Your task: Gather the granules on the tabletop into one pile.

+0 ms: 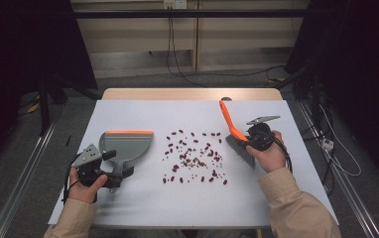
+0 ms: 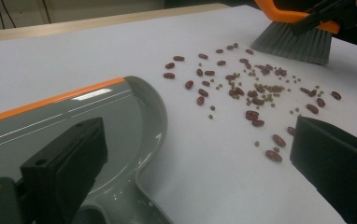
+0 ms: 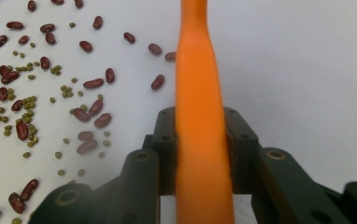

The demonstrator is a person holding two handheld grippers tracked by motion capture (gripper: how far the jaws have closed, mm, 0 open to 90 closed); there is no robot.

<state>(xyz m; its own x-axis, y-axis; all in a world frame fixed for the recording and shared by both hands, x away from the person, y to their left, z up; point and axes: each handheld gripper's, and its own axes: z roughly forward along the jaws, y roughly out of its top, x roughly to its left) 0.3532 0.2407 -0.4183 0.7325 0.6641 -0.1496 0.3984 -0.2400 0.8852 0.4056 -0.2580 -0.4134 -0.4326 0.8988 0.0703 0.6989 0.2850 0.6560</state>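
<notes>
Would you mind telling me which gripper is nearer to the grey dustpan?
Left. The left gripper is at the dustpan handle; the right gripper holds the brush across the scattered beans.

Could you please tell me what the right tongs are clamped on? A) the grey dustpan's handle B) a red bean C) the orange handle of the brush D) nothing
C: in the right gripper view, the right tongs press on both sides of the orange plastic brush handle.
</notes>
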